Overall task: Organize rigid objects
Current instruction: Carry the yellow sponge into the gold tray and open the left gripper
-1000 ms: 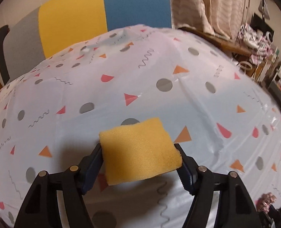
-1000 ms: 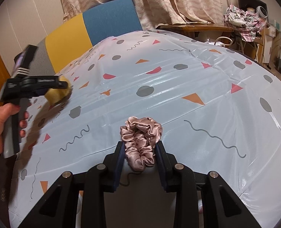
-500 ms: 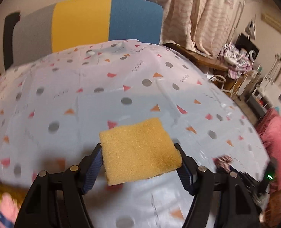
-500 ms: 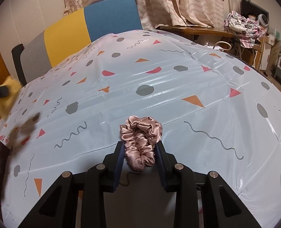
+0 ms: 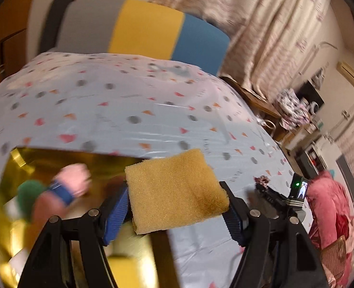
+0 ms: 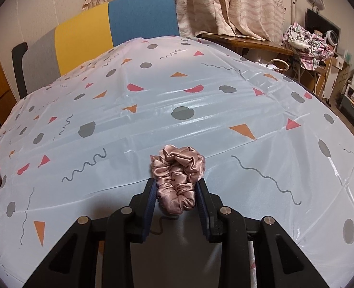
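We had the left gripper (image 5: 177,206) clamped across a yellow sponge (image 5: 175,189), its two blue pads pressing the sponge's sides, so the jaws stood wide only because the sponge was wide. The sponge stuck out ahead of the fingers and hung in the air above the near edge of a table (image 5: 133,110) covered with a pale cloth printed with dots and triangles. Below and to the left of that gripper sat a gold-lined box (image 5: 16,158) holding some soft things in green, pink and blue, too blurred for us to name. Off to its right we could see the other tool (image 5: 276,198) low over the cloth. The right gripper (image 6: 177,192) was nearly closed and squeezed a dusty-pink satin scrunchie (image 6: 178,172) between its pads; the scrunchie bulged out ahead of the fingertips, just above the cloth. Beyond the far edge of the table stood a chair (image 6: 119,28) with grey, yellow and blue panels, and curtains (image 6: 236,4) hung behind it.
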Demonstrator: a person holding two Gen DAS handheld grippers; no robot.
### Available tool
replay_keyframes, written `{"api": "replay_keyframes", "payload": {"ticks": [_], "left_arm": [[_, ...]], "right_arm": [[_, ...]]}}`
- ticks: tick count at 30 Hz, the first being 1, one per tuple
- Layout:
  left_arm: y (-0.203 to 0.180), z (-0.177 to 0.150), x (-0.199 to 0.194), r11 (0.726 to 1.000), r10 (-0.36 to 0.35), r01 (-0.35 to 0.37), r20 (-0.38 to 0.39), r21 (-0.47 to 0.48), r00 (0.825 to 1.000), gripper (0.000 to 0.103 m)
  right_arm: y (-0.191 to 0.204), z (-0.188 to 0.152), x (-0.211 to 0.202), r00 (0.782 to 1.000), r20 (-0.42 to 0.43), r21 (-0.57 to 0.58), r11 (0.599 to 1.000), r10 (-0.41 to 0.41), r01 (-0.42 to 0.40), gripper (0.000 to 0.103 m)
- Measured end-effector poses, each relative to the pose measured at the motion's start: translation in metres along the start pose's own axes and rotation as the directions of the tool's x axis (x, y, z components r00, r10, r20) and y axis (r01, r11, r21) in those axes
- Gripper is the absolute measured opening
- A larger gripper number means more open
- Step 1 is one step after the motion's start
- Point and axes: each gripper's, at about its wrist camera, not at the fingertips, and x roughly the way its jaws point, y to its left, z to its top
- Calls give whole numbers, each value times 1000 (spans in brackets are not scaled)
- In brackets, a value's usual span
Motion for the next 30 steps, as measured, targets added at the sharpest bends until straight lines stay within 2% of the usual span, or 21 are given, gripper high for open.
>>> {"api": "replay_keyframes", "payload": {"ticks": [4,12,18,23,27,30], "left_arm": [[26,-24,-15,999,23,-24,-14,-27,1000,72],[30,-52,3,997,75,-73,-77,22,994,72],[19,-50,26,989,128,-121,-86,90,988,73],[16,-54,53,978,188,-175,-116,111,975,75],[16,-55,58,978,190,-177,-121,110,974,77],[18,-57,48,979,184,-175,-91,104,979,78]], "right_arm": [[2,0,-1,1000,-1,-12,1000,-14,14,33],[5,0,0,1000,-2,-23,999,-26,26,33],[5,0,-1,1000,-2,-22,999,-26,26,33],[5,0,-1,1000,-2,-23,999,-26,26,33],[4,0,-1,1000,-2,-21,999,-25,25,33],[5,0,-1,1000,-2,-22,999,-26,26,33]]}}
